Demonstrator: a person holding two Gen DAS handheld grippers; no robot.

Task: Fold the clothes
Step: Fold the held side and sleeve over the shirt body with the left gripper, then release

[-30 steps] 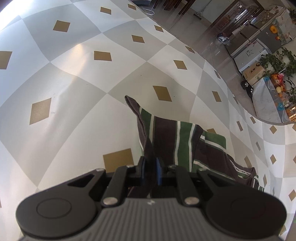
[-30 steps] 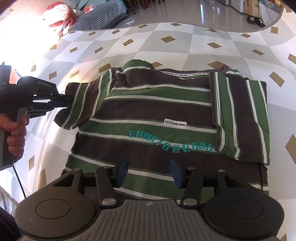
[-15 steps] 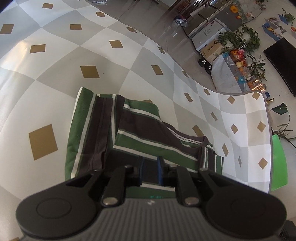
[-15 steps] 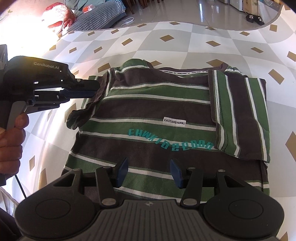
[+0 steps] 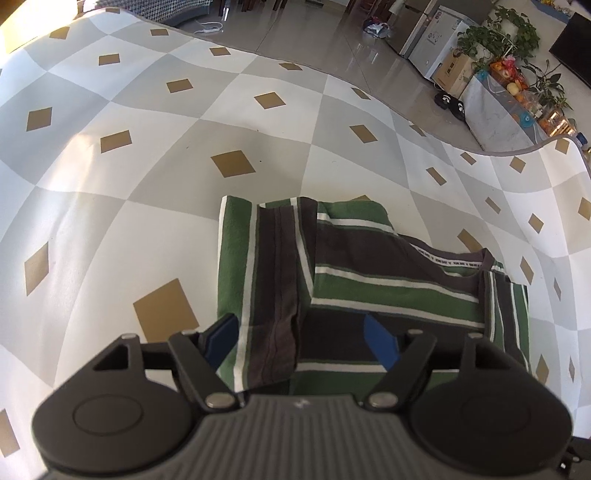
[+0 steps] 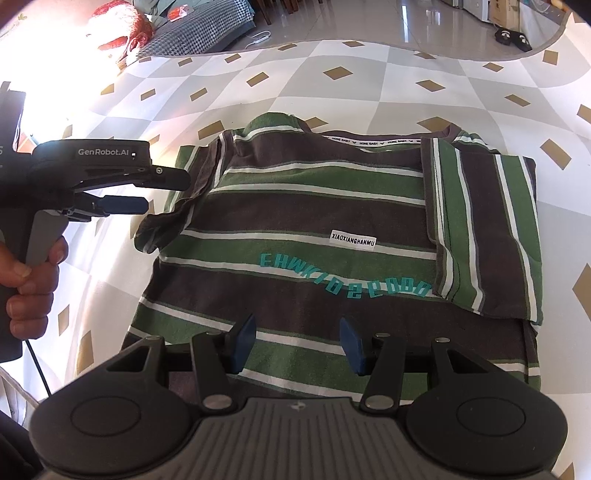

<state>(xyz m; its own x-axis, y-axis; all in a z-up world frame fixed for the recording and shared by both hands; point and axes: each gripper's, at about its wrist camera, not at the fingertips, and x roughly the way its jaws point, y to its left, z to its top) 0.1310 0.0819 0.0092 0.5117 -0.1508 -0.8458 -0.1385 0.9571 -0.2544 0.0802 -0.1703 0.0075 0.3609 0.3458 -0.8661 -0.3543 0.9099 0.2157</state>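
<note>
Left gripper (image 5: 301,338) wide open above folded-in sleeve (image 5: 273,295), gripping nothing. Right gripper (image 6: 297,341) open too, empty, over the hem of striped T-shirt (image 6: 314,221). Shirt flat on checked cloth (image 6: 369,85), other sleeve (image 6: 484,229) folded inward.

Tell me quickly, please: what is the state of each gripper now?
Left gripper: open, holding nothing, over the shirt's folded sleeve.
Right gripper: open, empty, above the shirt's hem.

Checkered mat (image 5: 258,122); slippers (image 5: 451,103) (black); potted plants (image 5: 491,29)
</note>
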